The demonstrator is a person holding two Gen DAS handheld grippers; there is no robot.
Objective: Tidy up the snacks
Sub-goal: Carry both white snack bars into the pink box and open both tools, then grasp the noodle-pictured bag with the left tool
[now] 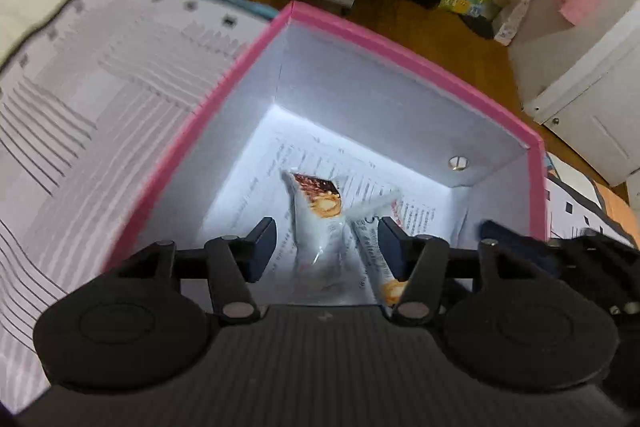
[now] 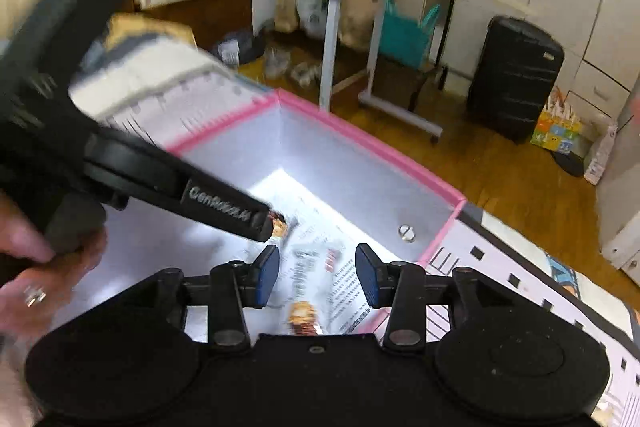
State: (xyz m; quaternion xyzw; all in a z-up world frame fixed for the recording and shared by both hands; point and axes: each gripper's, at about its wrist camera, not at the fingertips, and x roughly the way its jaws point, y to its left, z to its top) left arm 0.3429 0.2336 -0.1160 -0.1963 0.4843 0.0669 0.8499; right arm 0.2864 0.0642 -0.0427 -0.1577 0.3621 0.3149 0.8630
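Nearest, the left gripper (image 1: 326, 247) hangs over the pink-rimmed box (image 1: 404, 47) with its jaws spread and nothing between them; the right gripper (image 2: 317, 275) is likewise parted and empty above the box's near right side. Below them, 2 snack bars (image 1: 320, 211) lie on the printed sheet (image 1: 260, 187) lining the box floor, touching each other. So 2 snacks look stowed. Farther off, no loose snacks show on the patterned table cover (image 1: 80, 127), so what remains cannot be judged.
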